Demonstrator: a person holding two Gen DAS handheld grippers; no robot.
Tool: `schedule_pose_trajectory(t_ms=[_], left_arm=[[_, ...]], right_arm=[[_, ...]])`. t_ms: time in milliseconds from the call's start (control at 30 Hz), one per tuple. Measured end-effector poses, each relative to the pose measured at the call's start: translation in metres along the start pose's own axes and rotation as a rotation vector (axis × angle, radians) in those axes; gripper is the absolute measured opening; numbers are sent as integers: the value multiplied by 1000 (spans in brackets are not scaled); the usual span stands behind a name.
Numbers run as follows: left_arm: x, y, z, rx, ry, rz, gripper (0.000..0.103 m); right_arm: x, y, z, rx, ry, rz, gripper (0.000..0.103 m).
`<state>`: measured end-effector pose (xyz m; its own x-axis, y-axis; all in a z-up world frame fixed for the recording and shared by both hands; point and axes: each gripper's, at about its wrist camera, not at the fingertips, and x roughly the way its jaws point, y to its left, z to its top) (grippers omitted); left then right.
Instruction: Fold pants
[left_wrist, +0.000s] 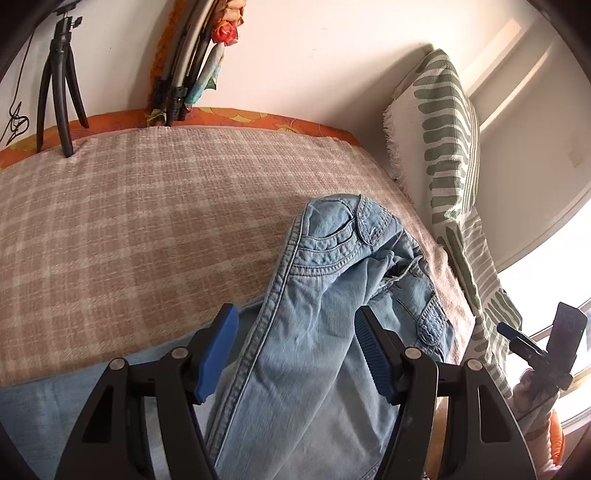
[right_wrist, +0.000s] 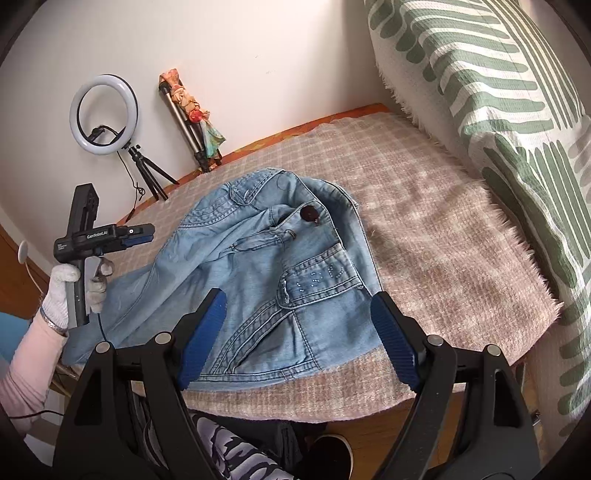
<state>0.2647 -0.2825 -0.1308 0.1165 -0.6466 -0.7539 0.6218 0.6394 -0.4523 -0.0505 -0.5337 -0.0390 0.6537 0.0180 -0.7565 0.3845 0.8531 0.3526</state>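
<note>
The pants (right_wrist: 266, 280), pale blue denim, lay crumpled on the checked beige blanket (right_wrist: 436, 236) that covered the bed, and everything else is placed here from them. Their waistband end, with a dark button (right_wrist: 309, 213) and a studded pocket flap (right_wrist: 321, 278), was heaped toward the striped green-and-white pillow (right_wrist: 491, 85), which stood just beyond the blanket's fringed edge on that side. The legs trailed the other way, running off toward the near edge of the bed.

The left gripper (left_wrist: 295, 354) hung directly over one leg of the pants (left_wrist: 303, 332), its blue-padded fingers (left_wrist: 218, 354) spread wide with the denim lying between them but not pinched. In the right wrist view it appeared at the leg end of the pants, held in a white-gloved left hand (right_wrist: 74, 291).

The right gripper (right_wrist: 299, 339) hovered above the waistband end near the pocket flap, its jaws likewise wide apart and holding nothing.

Well beyond the pants, against the white wall, stood a ring light (right_wrist: 105, 114) on a small black tripod (right_wrist: 147, 173), and beside it a folded tripod (right_wrist: 192, 125) wrapped in colourful cloth
</note>
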Motion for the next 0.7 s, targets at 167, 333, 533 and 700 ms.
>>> schedule_pose_trajectory(t_ms=[167, 333, 533, 700], left_arm=[[23, 7, 15, -47, 22, 4, 63], [40, 13, 16, -103, 44, -21, 63], [55, 15, 13, -173, 47, -106, 63], [60, 1, 12, -146, 36, -137, 56]], right_arm=[[5, -7, 4, 6, 5, 21, 83], [16, -7, 14, 8, 10, 37, 83], [30, -2, 25, -14, 17, 34, 83], [40, 2, 34, -24, 25, 40, 83]])
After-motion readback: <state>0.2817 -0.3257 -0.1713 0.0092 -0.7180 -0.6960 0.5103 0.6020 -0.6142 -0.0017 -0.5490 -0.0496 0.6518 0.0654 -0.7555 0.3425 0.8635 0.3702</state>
